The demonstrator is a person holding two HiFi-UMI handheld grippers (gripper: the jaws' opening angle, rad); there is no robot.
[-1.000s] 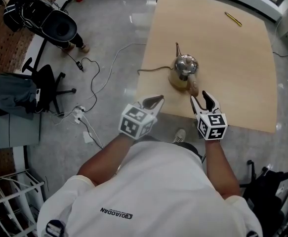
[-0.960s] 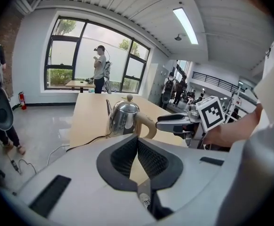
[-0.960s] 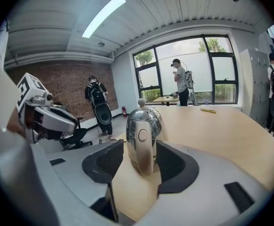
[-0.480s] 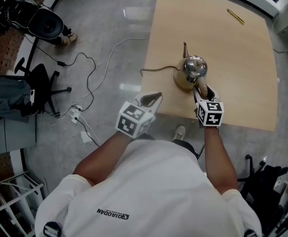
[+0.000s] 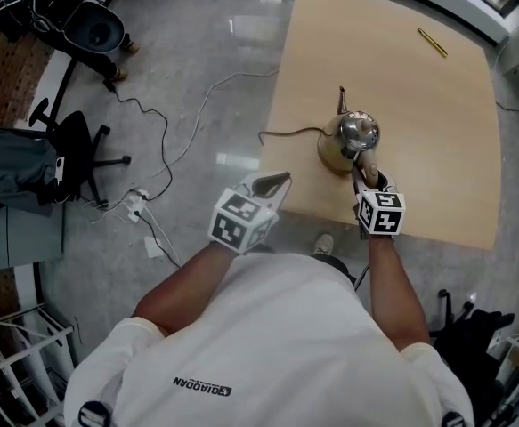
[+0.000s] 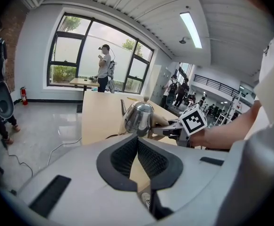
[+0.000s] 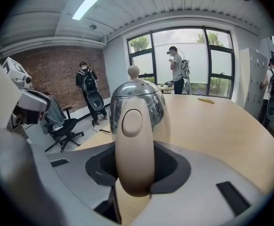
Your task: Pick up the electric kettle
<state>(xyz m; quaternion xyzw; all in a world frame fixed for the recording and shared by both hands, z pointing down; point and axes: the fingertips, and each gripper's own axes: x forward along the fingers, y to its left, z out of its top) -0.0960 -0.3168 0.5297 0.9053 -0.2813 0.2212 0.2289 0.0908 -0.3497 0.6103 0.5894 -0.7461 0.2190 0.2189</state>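
kettle (image 5: 352, 140) stands on the table (image 5: 419, 96), toward its near left edge, not yet lifted. right gripper (image 5: 367, 171) over that edge: jaws have just been closing, handle (image 7: 134, 145) between them, pads seem to press on it. left gripper (image 5: 273, 182) off the table's near left corner, jaws together, empty. reach done; 1 step left, i judge: the lift.

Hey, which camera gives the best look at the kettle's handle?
The right gripper view: the kettle handle fills the centre, between the right gripper's jaws, which have just been closing. The head view shows it tiny from above; the left gripper view, only a sliver.
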